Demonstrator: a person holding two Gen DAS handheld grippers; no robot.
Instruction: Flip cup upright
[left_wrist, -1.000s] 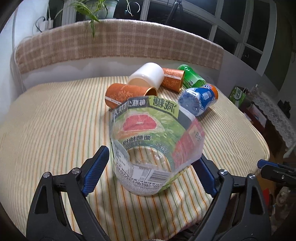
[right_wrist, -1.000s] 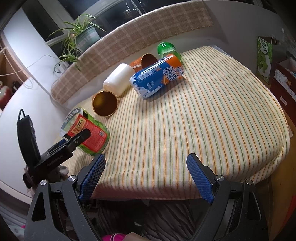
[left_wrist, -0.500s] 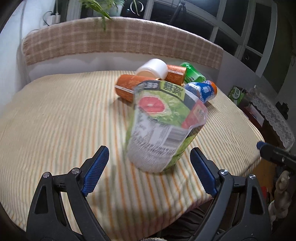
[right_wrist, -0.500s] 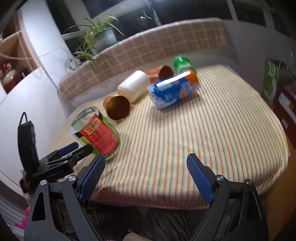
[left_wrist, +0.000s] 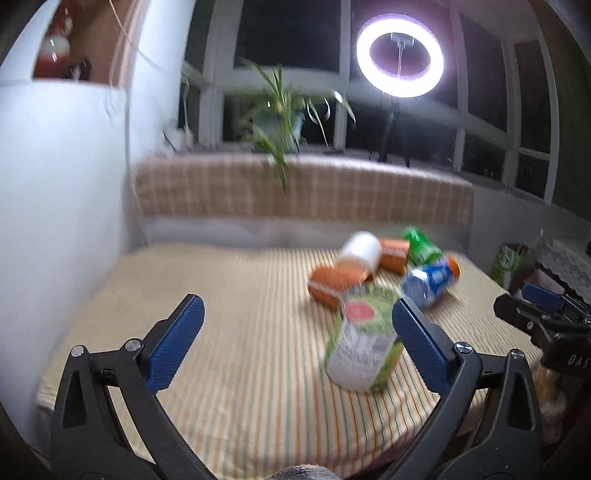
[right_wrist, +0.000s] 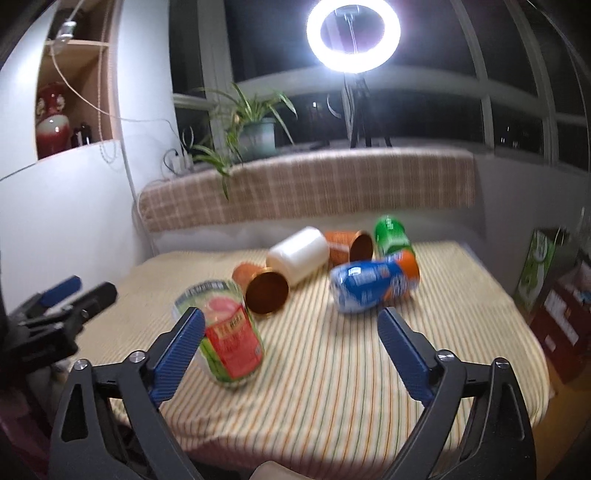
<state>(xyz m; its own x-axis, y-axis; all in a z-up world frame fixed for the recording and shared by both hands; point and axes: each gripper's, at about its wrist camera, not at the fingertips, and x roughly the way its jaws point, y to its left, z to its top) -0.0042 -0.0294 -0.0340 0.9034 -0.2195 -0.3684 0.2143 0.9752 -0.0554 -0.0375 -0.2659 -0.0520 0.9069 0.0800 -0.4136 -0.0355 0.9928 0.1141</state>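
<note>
so the left gripper (left_wrist: 297, 341) has let go and pulled back and up: a second ago its fingers straddled the green cup (left_wrist: 364, 343) lying mouth toward me, now its jaws are spread with nothing between them and the cup stands free on the striped table (left_wrist: 240, 314), near the front edge, mouth up, maybe leaning a little; blur makes that hard to judge. i'd call this flip done or nearly so. the right gripper (right_wrist: 291, 345) hangs spread too, holding nothing. counting: one green cup standing, and behind it five on their sides: two orange cups (right_wrist: 266, 291), one white cup (right_wrist: 299, 256), one blue cup (right_wrist: 373, 284), one green bottle-cup (right_wrist: 391, 234).
</note>
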